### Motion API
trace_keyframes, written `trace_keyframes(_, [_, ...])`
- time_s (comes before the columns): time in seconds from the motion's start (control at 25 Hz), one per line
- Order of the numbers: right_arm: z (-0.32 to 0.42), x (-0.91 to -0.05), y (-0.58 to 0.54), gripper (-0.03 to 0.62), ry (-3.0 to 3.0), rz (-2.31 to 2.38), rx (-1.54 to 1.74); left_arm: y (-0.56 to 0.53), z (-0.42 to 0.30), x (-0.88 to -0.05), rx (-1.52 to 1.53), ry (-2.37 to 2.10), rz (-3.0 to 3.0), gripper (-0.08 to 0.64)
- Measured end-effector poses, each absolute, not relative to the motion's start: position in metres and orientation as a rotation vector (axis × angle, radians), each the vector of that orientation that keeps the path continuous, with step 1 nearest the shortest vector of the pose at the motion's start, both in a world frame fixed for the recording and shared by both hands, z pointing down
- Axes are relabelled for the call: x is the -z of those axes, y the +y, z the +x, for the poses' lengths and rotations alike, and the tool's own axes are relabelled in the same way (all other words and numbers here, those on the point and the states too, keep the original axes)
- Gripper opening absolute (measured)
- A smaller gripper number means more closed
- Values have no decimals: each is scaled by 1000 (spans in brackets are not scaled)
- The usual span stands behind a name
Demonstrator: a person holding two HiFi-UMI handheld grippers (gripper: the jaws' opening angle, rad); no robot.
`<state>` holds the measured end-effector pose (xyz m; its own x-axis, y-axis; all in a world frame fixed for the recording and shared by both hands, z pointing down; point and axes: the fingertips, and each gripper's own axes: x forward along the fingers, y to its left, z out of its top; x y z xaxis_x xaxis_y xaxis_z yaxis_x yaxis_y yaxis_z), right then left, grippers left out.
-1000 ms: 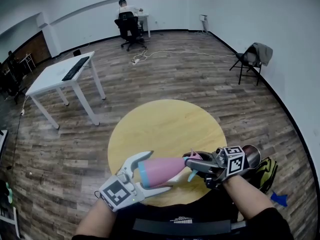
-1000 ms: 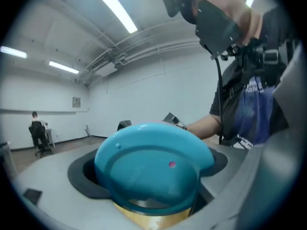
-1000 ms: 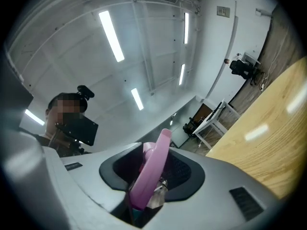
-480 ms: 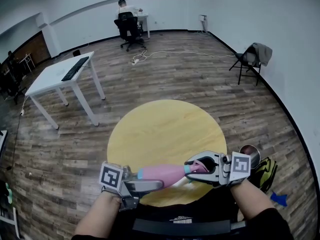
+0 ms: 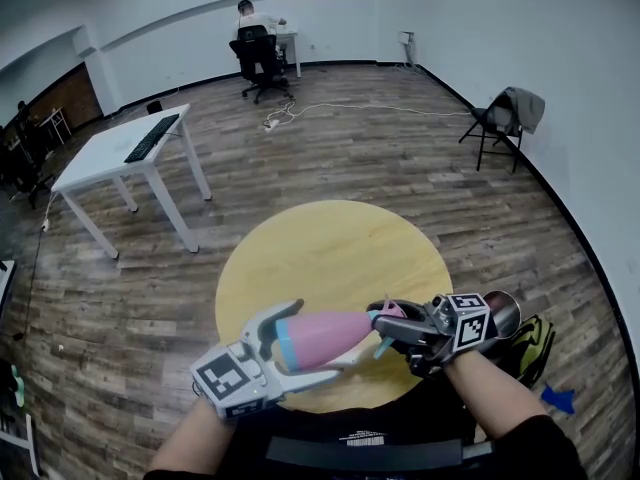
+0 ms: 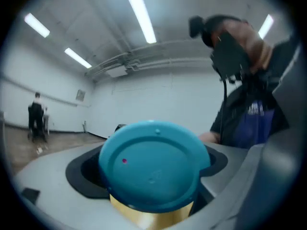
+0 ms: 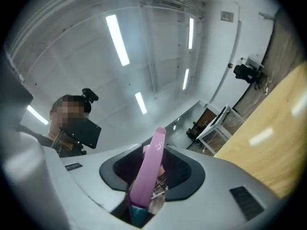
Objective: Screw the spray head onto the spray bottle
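— Rolled since half a second back: the left gripper (image 5: 318,338) has turned, so its marker cube (image 5: 228,378) faces the person more and both fingers show.

— And the spray bottle (image 5: 335,333)?

— Lying level in the air above the near edge of the round table (image 5: 330,238), touching nothing but the jaws. The left jaws clamp its teal base (image 6: 153,164), which hides the pink body in that gripper's own view.

— What about the other end?

— The right gripper (image 5: 388,328) is closed on the spray head (image 7: 148,169). Only a pink lever and a teal scrap show between those jaws. Where the head meets the neck is covered, so I cannot tell how far it is seated.
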<state>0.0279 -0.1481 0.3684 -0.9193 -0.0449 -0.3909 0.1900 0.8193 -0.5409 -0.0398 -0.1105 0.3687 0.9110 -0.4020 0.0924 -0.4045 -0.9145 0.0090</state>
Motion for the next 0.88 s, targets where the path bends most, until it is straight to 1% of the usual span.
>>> trace_keyframes(0.08, [27,-371,-151,150,2582,147,924,-109,-34,-380,-361,-731,3196,528])
trace_keyframes(0.12, [26,-373,-153,150,2584,154,957,-109,-32,-382,-421,-755,3235,528])
trace_keyframes(0.24, [24,-377,-156,150,2590,180,1028,-108,-28,-383,-519,-778,3330,528])
trace_keyframes(0.32, [24,-377,-152,151,2591,200,1037,-103,-27,-383,-518,-766,3371,528])
trace_keyframes(0.48, [20,-380,-146,150,2657,145,964,-102,-30,-381,-370,-707,3257,528])
trace_keyframes(0.6, [19,-377,-143,150,2695,105,859,-105,-35,-372,-179,-611,3042,528])
trace_keyframes(0.72, [20,-366,-137,150,2769,70,648,-108,-39,-369,-34,-480,2827,526])
trace_keyframes(0.88, [23,-355,-120,150,2894,51,255,-106,-37,-381,97,-265,2528,526])
